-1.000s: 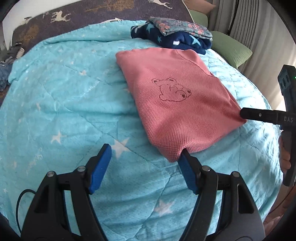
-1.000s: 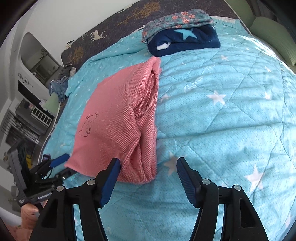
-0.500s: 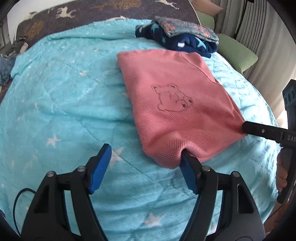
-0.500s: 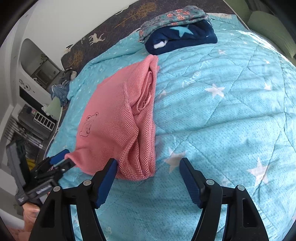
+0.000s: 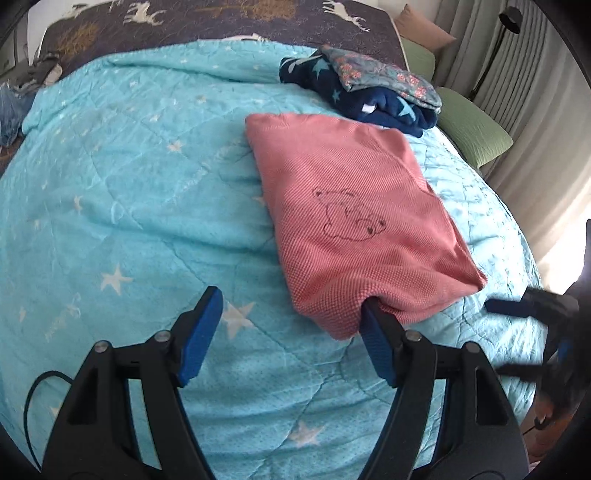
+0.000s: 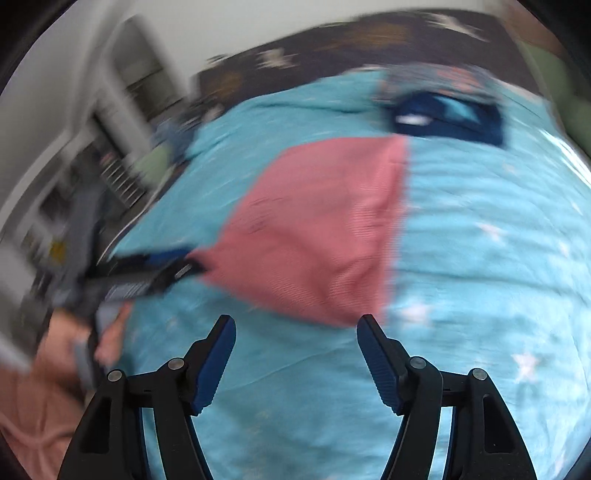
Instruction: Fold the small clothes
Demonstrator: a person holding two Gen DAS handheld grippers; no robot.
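Note:
A pink folded garment (image 5: pixel 354 221) with a bear drawing lies flat on the turquoise star blanket (image 5: pixel 129 206). My left gripper (image 5: pixel 291 306) stands open at the garment's near corner, and its right finger touches the hem there; nothing is pinched. In the blurred right wrist view the pink garment (image 6: pixel 314 229) lies ahead of my right gripper (image 6: pixel 295 325), which is open with only blanket between its fingers. The left gripper (image 6: pixel 166 266) shows at the garment's left corner. The right gripper (image 5: pixel 502 336) appears blurred at the right edge of the left wrist view.
A stack of folded clothes (image 5: pixel 369 88), navy with stars under a floral piece, sits beyond the garment. Green cushions (image 5: pixel 472 129) and curtains lie to the right. A dark deer-print cover (image 5: pixel 221 22) borders the far side. A hand (image 6: pixel 74 332) holds the left gripper.
My right gripper has drawn back from the garment's edge and rolled, blurring its view. The left gripper has stayed at the near corner. The garment lies where it was.

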